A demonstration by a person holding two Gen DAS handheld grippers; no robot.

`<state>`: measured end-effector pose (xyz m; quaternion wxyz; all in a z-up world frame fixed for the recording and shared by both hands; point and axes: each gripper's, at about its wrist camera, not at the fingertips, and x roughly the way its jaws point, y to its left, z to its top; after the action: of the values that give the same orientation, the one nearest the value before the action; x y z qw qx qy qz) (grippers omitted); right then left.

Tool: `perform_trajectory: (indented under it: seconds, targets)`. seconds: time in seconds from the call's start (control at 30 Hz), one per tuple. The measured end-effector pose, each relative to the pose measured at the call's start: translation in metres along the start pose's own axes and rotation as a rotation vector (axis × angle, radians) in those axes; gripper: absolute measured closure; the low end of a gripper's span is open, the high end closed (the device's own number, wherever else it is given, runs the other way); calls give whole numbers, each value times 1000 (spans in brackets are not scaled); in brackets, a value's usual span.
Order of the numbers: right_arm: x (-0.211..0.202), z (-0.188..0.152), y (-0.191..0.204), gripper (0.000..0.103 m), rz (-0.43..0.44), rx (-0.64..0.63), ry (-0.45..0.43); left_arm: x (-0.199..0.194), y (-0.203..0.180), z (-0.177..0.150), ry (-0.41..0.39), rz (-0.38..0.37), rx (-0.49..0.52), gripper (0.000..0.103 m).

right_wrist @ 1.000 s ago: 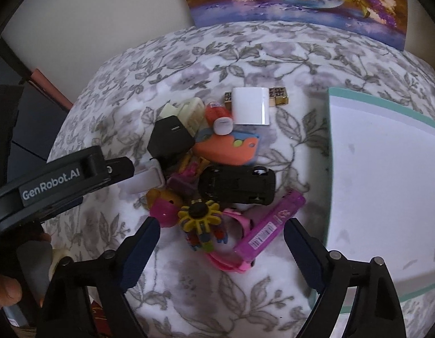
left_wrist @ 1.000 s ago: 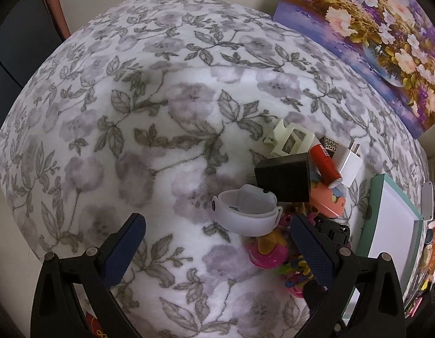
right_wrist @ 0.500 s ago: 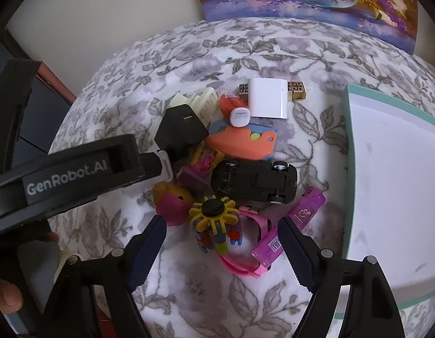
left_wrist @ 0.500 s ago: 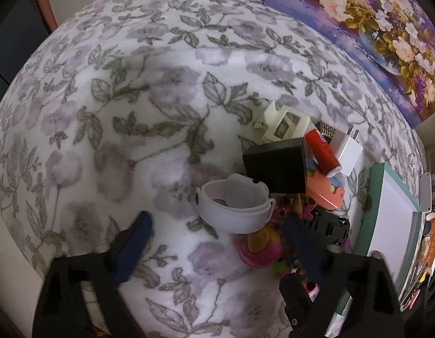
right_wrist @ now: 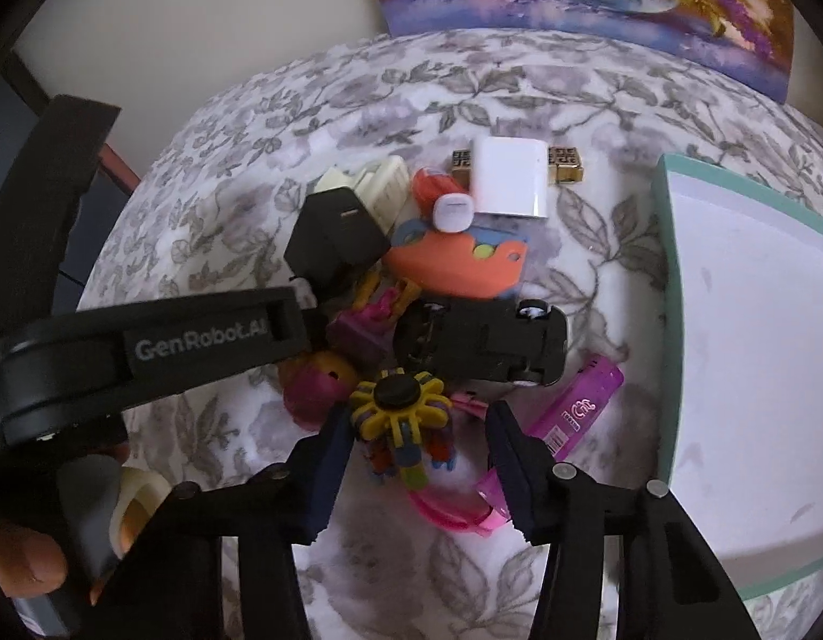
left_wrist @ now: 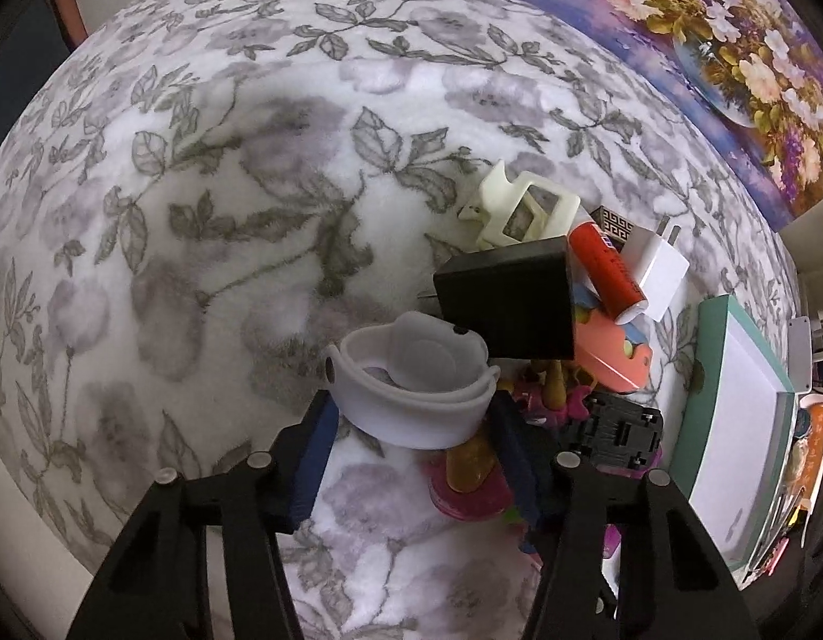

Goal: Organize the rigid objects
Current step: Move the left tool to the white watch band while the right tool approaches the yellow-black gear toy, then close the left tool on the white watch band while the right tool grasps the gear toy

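left gripper: low over floral cloth, 2 fingers closed against white watch band at pile's left edge | right gripper: angled down, half-open, straddling yellow flower toy, no grip

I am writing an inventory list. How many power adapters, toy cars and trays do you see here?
Power adapters: 2 (black power adapter, white power adapter)
Toy cars: 1 (black toy car)
Trays: 1 (teal-rimmed tray)
Total: 4
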<state>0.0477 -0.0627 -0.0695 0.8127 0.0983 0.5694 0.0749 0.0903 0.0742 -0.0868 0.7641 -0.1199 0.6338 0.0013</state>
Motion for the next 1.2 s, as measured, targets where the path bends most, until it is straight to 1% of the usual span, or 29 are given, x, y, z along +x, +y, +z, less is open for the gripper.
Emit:
perform_trajectory:
  seconds: [0.03,0.1,0.13,0.23,0.4,0.8,0.83,0.9,1.03,1.2]
  targets:
    - [0,0,0,52,5,2,0,0,-1,1,2,-22,-2,71]
    - [0,0,-1,61,40,14,10,-1,-2,0,0,-21,3,73]
    - [-1,0,-2,62,46,18,13,-1,-4,0,-4,-13,13,74]
    - [-3,-1,-1,64,53,18,13,-1,-6,0,-6,-16,19,82]
    - [-7,-2,-4,64,65,29,9,-2,-8,0,-10,-18,23,87]
    - [-19,-2,-11,64,84,50,-7,-8,-2,-2,-19,-70,-1,93]
    - [-20,-2,-12,64,84,49,-8,-9,-1,-3,-21,-74,-1,95]
    - [-22,-2,-13,66,82,49,-12,-11,0,-3,-25,-80,-6,95]
    - [-24,-1,-15,67,84,51,-15,-15,0,-3,-34,-84,-10,95]
    - [-24,-2,-14,75,91,43,-9,-22,4,-3,-50,-109,-25,96]
